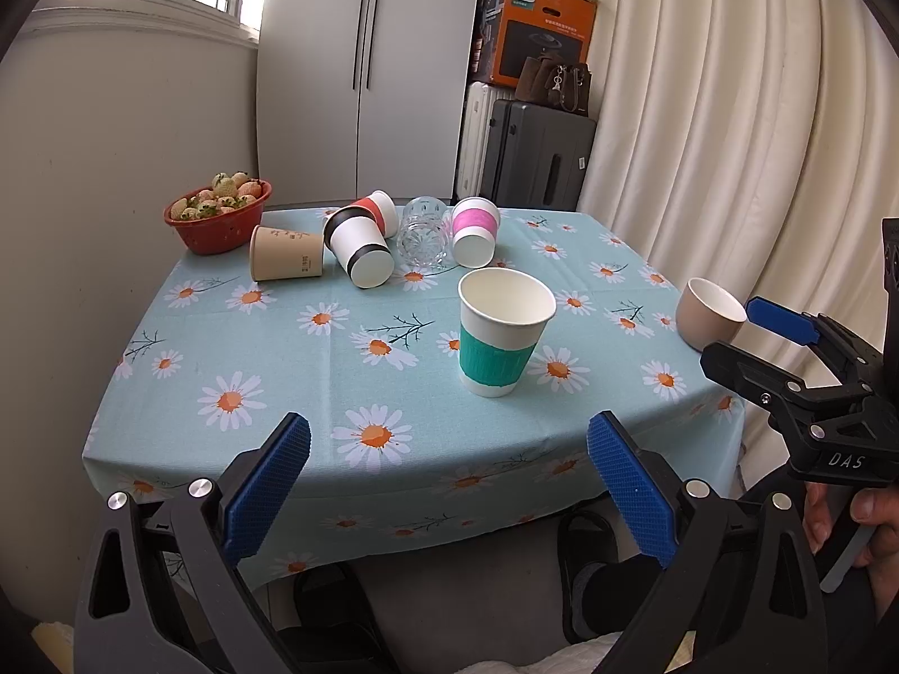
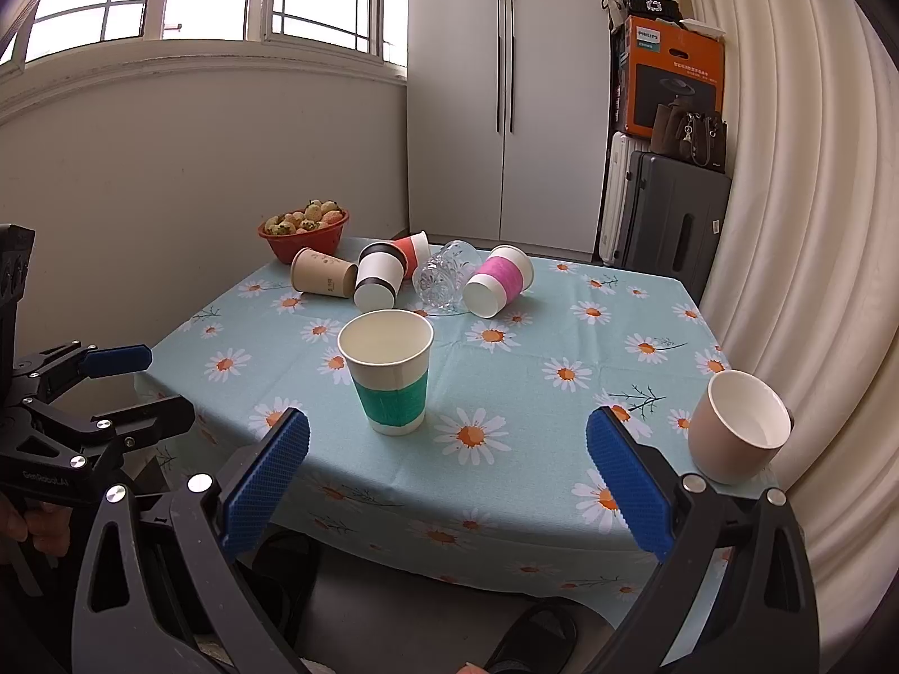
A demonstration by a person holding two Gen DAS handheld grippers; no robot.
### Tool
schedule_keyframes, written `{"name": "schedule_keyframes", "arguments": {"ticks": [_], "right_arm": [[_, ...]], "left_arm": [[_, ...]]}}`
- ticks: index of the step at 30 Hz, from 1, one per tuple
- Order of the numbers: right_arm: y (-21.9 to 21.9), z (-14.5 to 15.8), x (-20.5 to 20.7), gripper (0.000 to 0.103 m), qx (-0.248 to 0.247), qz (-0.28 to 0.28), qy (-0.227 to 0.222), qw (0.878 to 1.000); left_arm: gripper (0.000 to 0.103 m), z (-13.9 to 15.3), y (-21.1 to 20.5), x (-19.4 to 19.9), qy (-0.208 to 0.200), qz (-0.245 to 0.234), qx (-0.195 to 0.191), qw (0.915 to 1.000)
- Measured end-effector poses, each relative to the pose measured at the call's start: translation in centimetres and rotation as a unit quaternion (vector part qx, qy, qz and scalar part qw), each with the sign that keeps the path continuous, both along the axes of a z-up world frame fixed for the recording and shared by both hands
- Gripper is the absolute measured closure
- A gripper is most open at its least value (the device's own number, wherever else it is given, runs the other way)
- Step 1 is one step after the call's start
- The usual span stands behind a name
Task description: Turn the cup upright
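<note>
Surface (image 2: 562,337), covered by a daisy-print cloth, carries everything; both hand-held grippers hang back off its near edge, probably between picks. Left hand-held gripper (image 1: 449,483): jaws spread wide, nothing between the pads. Right hand-held gripper (image 2: 449,483): likewise released and empty. Red bowl of strawberries (image 2: 306,233) sits at the far left corner, clear of the work. Teal-banded paper cup (image 2: 389,373) stands upright near the middle, mouth up; judged already done. Beige ceramic cup (image 2: 739,432) stands upright near the right corner, close to the edge, likely also done. Remaining task cups lie on their sides in a cluster at the far end: kraft paper cup (image 2: 324,279), black-banded paper cup (image 2: 380,276), red-banded paper cup (image 2: 413,250) behind it, cut-glass tumbler (image 2: 444,278), pink-banded paper cup (image 2: 499,279). They lie touching or nearly so, so a side approach risks nudging neighbours; pink-banded cup looks the most exposed.
</note>
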State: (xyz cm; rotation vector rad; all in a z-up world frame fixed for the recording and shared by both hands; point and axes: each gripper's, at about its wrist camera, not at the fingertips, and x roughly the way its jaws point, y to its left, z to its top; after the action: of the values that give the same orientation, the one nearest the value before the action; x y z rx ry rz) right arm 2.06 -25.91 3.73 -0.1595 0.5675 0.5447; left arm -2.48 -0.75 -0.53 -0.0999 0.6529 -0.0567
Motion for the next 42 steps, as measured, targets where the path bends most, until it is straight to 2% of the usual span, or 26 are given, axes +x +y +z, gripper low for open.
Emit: {"name": "schedule_keyframes", "arguments": {"ticks": [42], "right_arm": [[-0.10,-0.02,-0.04,0.005,-0.004,0.001,0.000,1.000]], "left_arm": [[0.006,0.02,0.50,0.14,0.003,0.004,-0.007,1.0000]]}}
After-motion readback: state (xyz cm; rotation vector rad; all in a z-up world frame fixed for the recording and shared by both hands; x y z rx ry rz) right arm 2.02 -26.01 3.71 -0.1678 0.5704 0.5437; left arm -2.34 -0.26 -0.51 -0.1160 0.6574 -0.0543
